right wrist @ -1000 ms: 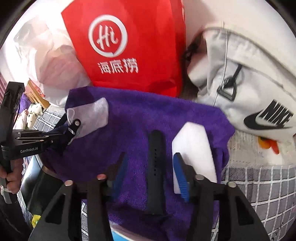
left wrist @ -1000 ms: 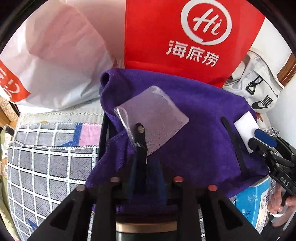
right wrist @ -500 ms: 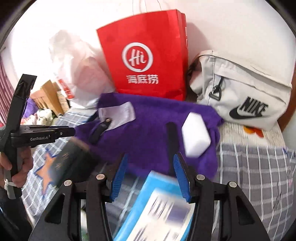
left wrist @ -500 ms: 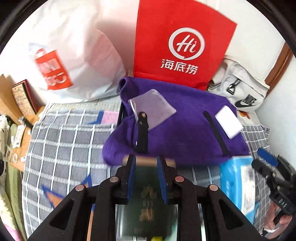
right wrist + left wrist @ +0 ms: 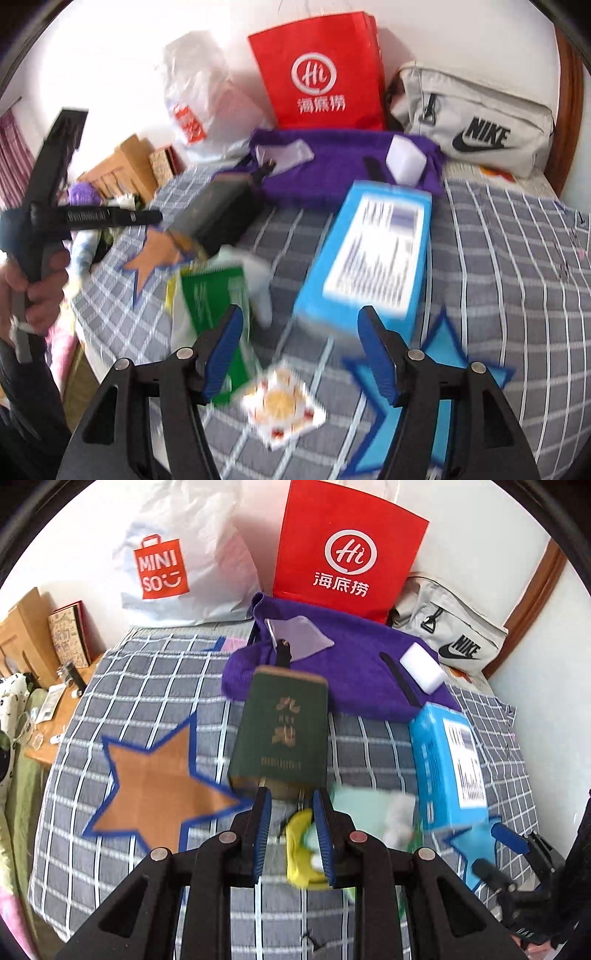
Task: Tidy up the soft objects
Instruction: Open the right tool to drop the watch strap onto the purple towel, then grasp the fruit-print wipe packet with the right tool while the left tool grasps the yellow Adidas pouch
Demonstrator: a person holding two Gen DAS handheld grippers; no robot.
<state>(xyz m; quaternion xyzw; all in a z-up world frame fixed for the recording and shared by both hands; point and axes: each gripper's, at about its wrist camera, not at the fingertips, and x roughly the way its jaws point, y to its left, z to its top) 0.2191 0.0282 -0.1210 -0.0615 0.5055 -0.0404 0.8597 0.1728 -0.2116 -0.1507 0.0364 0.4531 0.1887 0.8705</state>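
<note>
Lying across the upper centre of both views, the purple towel (image 5: 343, 657) already carries a clear plastic piece (image 5: 299, 637), a black strap (image 5: 400, 679) and a white foam block (image 5: 423, 668), so part of the sorting looks done. What is left, by my reading, sits lower in the frame on the checked bedspread (image 5: 110, 686): a green packet (image 5: 214, 295), something white and soft beside it (image 5: 260, 284), a small patterned sachet (image 5: 282, 404), and a yellow item (image 5: 301, 849) too blurred to name.

The left gripper (image 5: 293, 834) is narrow with nothing pinched; the yellow item shows through the gap, apparently lying beneath. A dark green box (image 5: 282, 727) lies just ahead of its tips. The right gripper (image 5: 301, 352) is opening and stands fairly wide, empty, with a blue box (image 5: 369, 258) just ahead.

Only the left wrist view reads the white shopping bag (image 5: 177, 565) clearly and a desk (image 5: 55, 701) at the left edge. Only the right wrist view shows the sachet, the green packet's face, and the person's hand (image 5: 35, 284) around the left gripper's handle. Both show the red paper bag (image 5: 351, 550) and grey pouch (image 5: 448, 635).
</note>
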